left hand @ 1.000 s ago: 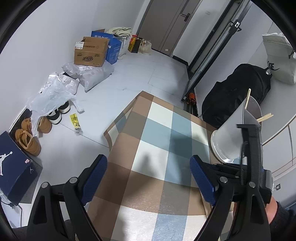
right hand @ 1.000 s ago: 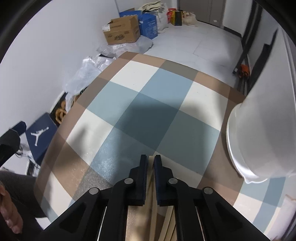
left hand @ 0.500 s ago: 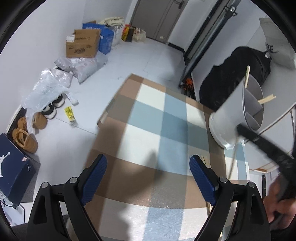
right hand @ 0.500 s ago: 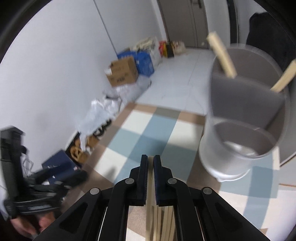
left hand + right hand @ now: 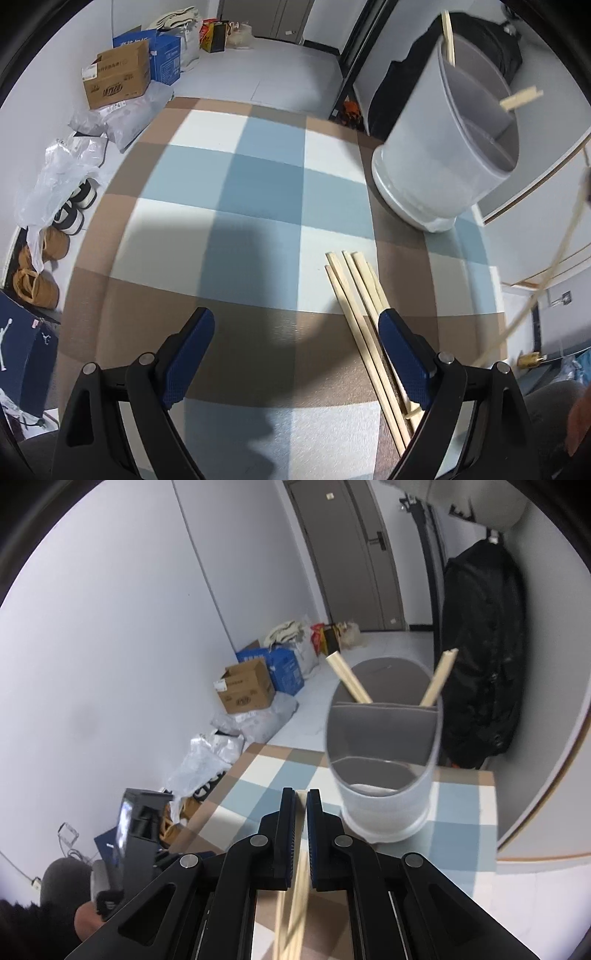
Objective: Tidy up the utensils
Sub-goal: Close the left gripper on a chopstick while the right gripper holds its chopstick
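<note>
A grey divided utensil holder (image 5: pixel 448 147) stands at the far right of the checked tablecloth (image 5: pixel 236 206); it also shows in the right wrist view (image 5: pixel 382 760), with two wooden chopsticks (image 5: pixel 349 681) sticking out of its back compartment. Several loose chopsticks (image 5: pixel 364 325) lie on the cloth beside my left gripper's right finger. My left gripper (image 5: pixel 295 332) is open and empty above the cloth. My right gripper (image 5: pixel 301 801) is shut on a chopstick (image 5: pixel 300 871) and holds it raised, in front of the holder. That chopstick shows at the right edge of the left wrist view (image 5: pixel 546 280).
Cardboard boxes (image 5: pixel 118 79), plastic bags (image 5: pixel 62 177) and shoes (image 5: pixel 35 284) lie on the floor left of the table. A black coat (image 5: pixel 476 657) hangs behind the holder. A white rounded counter edge (image 5: pixel 535 184) is at the right.
My right gripper has lifted off the cloth with a chopstick and now points at the holder. My left gripper has shifted so the loose chopsticks have come into its view.
</note>
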